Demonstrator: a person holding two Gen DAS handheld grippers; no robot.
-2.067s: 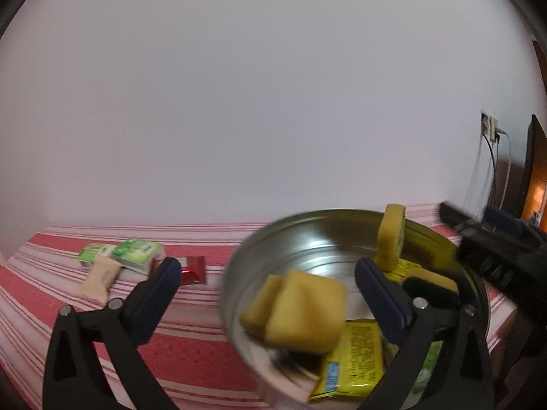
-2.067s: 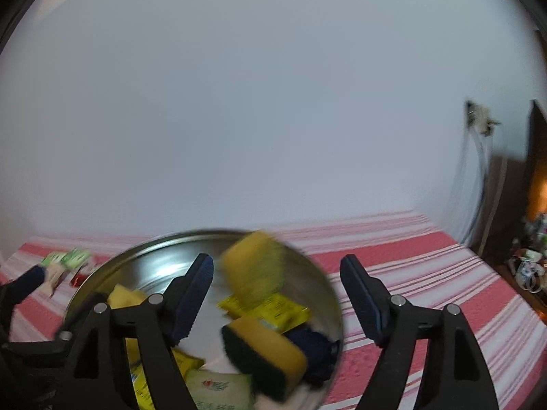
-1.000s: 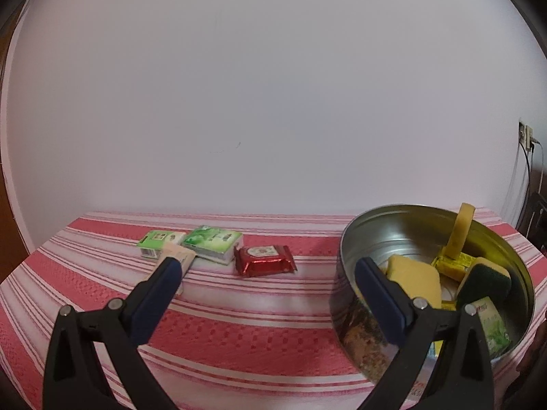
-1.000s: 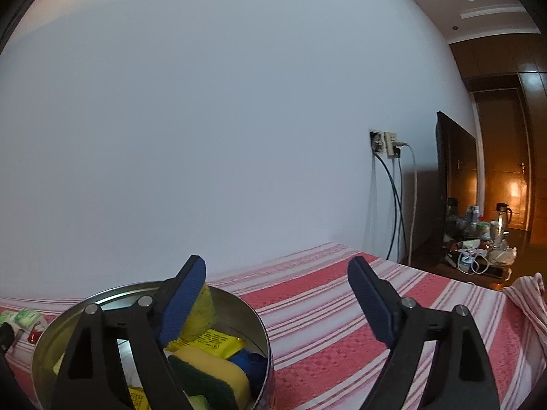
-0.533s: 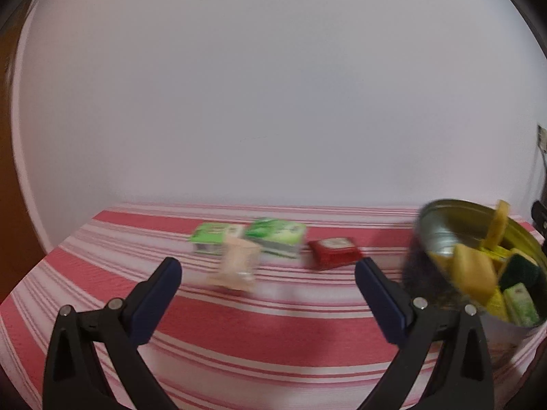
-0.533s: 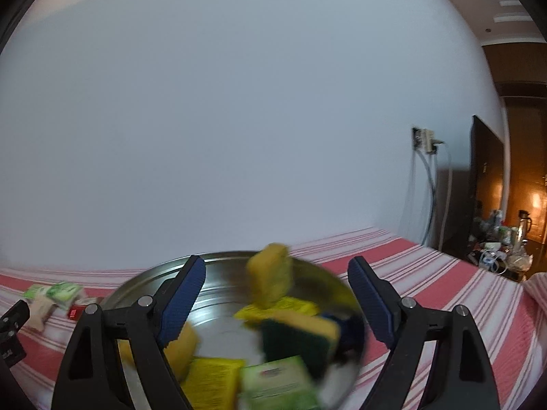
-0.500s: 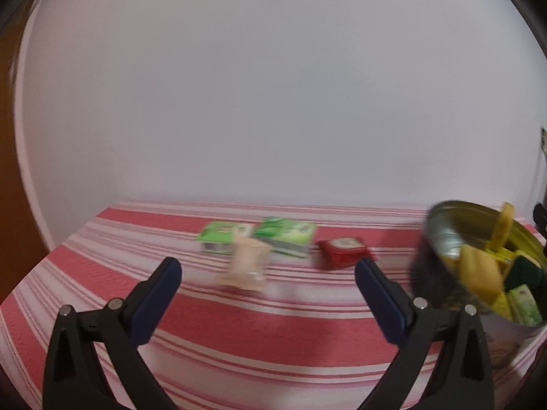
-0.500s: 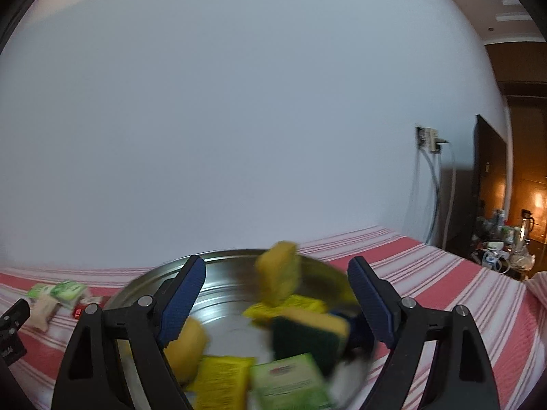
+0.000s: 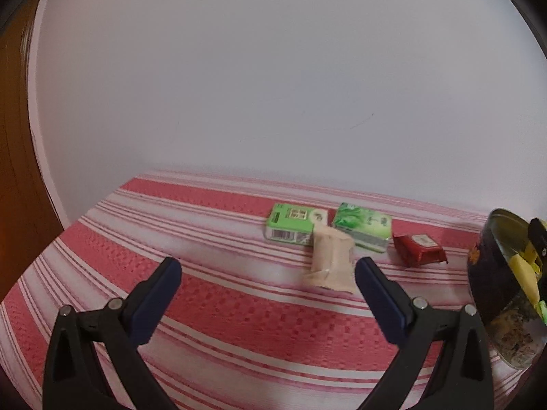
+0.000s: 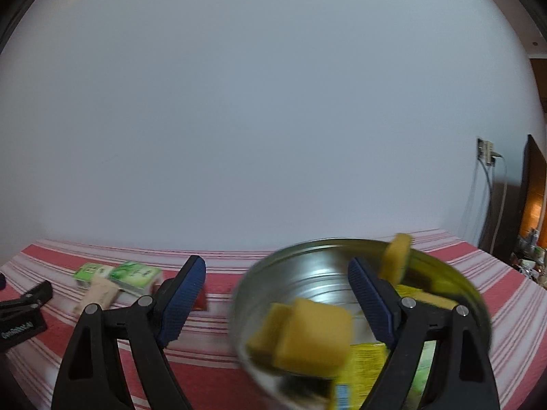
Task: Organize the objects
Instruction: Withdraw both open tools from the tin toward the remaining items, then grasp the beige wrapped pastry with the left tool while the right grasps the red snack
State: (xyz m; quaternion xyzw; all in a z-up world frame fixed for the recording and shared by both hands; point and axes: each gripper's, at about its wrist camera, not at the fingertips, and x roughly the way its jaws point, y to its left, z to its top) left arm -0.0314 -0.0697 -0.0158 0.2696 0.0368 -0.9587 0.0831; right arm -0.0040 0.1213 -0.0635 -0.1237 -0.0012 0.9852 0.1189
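Note:
A round metal tin point(image 10: 307, 283) stands on the red-and-white striped cloth, holding yellow sponges point(image 10: 307, 335) and snack packets; its edge shows at the right of the left wrist view point(image 9: 492, 273). My right gripper point(image 10: 277, 294) is open over the tin's left rim. My left gripper point(image 9: 266, 285) is open and empty above the cloth. Ahead of it lie a beige packet point(image 9: 330, 261), two green boxes point(image 9: 290, 225) point(image 9: 364, 227) and a red packet point(image 9: 418, 249). The green boxes point(image 10: 119, 275) also show left in the right wrist view.
A white wall stands close behind the table. The table's left edge point(image 9: 68, 225) borders a brown wooden surface. A wall socket with cables point(image 10: 487, 152) and dark furniture lie at the far right. The left gripper's body point(image 10: 20, 311) shows at the left edge.
The left gripper has swung left, so the tin slid to the frame's right edge and the packets are nearer the centre. The right view panned left and is blurred with motion.

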